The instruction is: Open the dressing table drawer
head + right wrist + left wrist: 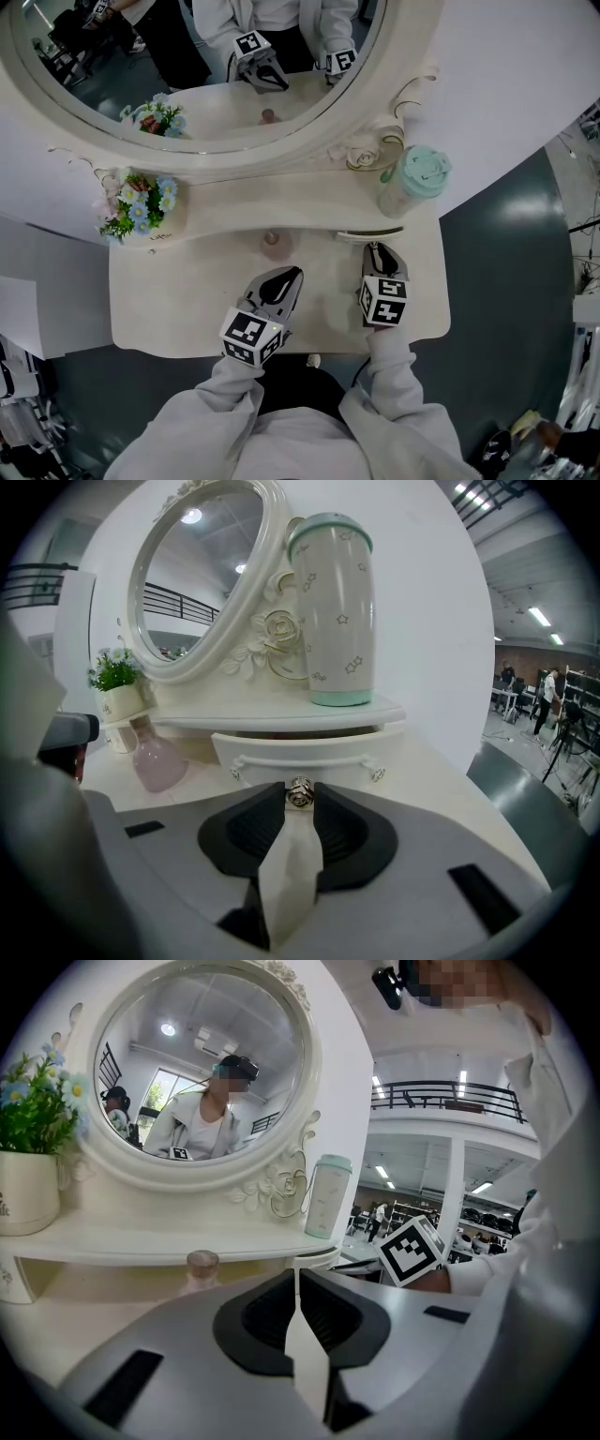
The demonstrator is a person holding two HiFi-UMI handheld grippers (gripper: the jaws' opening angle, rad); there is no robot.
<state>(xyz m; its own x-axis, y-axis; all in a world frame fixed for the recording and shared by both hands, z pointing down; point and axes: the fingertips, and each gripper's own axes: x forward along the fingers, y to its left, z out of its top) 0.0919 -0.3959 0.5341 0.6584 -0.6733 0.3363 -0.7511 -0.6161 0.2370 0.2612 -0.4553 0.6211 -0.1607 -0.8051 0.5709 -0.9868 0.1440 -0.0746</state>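
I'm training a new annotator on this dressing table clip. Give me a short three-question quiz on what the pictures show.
1. Multiple choice: what is the right gripper closed on?
A. the pink bottle
B. the drawer knob
C. the flower pot

2. True or false: the left gripper holds the pink bottle.

3. Fill in: the mint tumbler stands on the shelf directly above the ____.

Key:
1. B.
2. False: its jaws are together, with nothing between them.
3. drawer.
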